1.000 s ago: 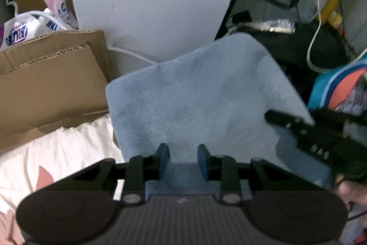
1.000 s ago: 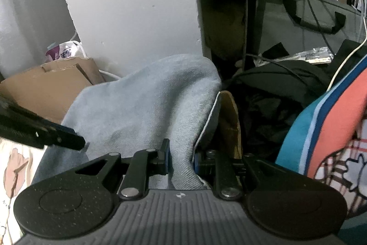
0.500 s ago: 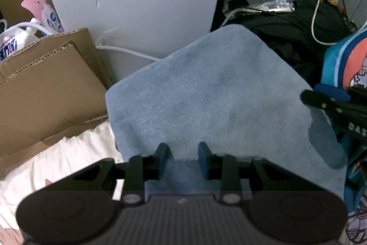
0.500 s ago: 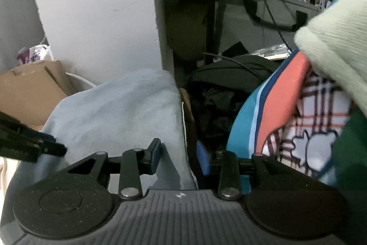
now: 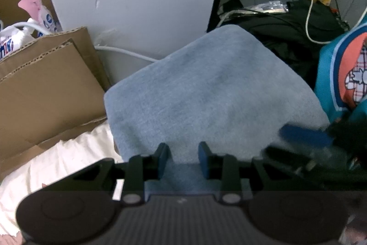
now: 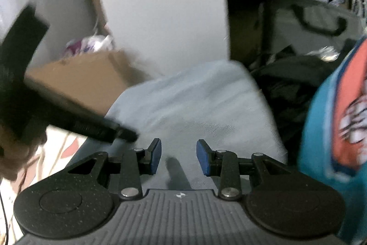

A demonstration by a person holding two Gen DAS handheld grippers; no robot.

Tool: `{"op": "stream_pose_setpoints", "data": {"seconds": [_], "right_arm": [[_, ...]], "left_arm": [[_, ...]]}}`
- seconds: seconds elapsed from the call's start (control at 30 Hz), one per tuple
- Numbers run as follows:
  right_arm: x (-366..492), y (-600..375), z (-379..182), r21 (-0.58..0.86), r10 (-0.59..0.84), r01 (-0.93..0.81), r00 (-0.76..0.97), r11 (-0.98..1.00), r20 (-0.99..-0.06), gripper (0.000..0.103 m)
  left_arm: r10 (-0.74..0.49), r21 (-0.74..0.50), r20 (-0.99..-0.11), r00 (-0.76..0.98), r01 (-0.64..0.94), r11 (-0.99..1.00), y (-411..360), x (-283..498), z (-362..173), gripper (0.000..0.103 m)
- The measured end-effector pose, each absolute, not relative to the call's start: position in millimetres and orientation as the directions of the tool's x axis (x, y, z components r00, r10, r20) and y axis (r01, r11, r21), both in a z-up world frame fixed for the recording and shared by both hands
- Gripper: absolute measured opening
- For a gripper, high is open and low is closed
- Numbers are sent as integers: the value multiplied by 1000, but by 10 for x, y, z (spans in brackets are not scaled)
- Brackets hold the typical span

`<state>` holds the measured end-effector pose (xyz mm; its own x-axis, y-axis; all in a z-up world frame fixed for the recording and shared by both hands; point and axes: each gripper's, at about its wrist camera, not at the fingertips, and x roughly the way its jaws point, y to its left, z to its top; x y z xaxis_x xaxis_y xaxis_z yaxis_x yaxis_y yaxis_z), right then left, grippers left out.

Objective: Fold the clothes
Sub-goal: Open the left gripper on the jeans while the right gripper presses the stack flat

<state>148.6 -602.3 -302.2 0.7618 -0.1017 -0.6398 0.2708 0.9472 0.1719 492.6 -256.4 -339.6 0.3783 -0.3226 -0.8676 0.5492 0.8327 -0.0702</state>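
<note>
The folded light-blue garment (image 5: 213,93) filled the middle of the left wrist view, its near edge running under the left gripper (image 5: 183,159). That gripper's two blue-padded fingers stood apart with a moderate gap, and nothing was pinched between them; the cloth simply lay below. At about 3 o'clock from the gap, the blurred right gripper (image 5: 305,137) reached in over the garment's right edge. Toward 9 o'clock lay flattened cardboard (image 5: 45,88), with white bedding (image 5: 68,160) at 8 o'clock. A teal and orange garment (image 5: 341,70) sat at 2 o'clock, just beside the blue one.

In the right wrist view, heavily blurred, the right gripper (image 6: 179,157) was spread wide and empty above the same blue garment (image 6: 195,107). The left gripper (image 6: 96,128) crossed in from 9 o'clock, its tip over the cloth's left side. The teal and orange garment (image 6: 332,118) loomed at 3 o'clock.
</note>
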Motion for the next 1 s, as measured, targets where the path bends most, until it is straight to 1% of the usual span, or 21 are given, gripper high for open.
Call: {"op": "stream_pose_setpoints", "data": {"seconds": [0.1,0.3,0.37,0.43,0.73,1.0], "right_arm": [[1515,-5970,-3103,193,-82,267,758,944,-647,40],[1555,-5912,-3229,225,-58,269,752,936,-657,41],[1559,-5914,-3233,221,-64,273,750,936,-658,41],[1559,-5921,-3238,221,-66,277,749,935,-659,41],[1571,-5955,-3260,252,-46,279,751,927,-659,41],[1606,-5952,-3293,236,-38,261,741,936,-670,41]], "left_arm": [[-339,-79,-867,366,571,817,-2516,4949,-3402,34],[-368,-112,-860,353,574,811,-2412,4960,-3411,34],[-380,-113,-860,340,599,792,-2392,4890,-3365,34],[-392,-114,-860,327,624,773,-2372,4820,-3320,32],[-437,-132,-853,284,693,709,-2309,4523,-3252,32],[-423,-130,-860,286,680,722,-2253,4373,-3365,31]]}}
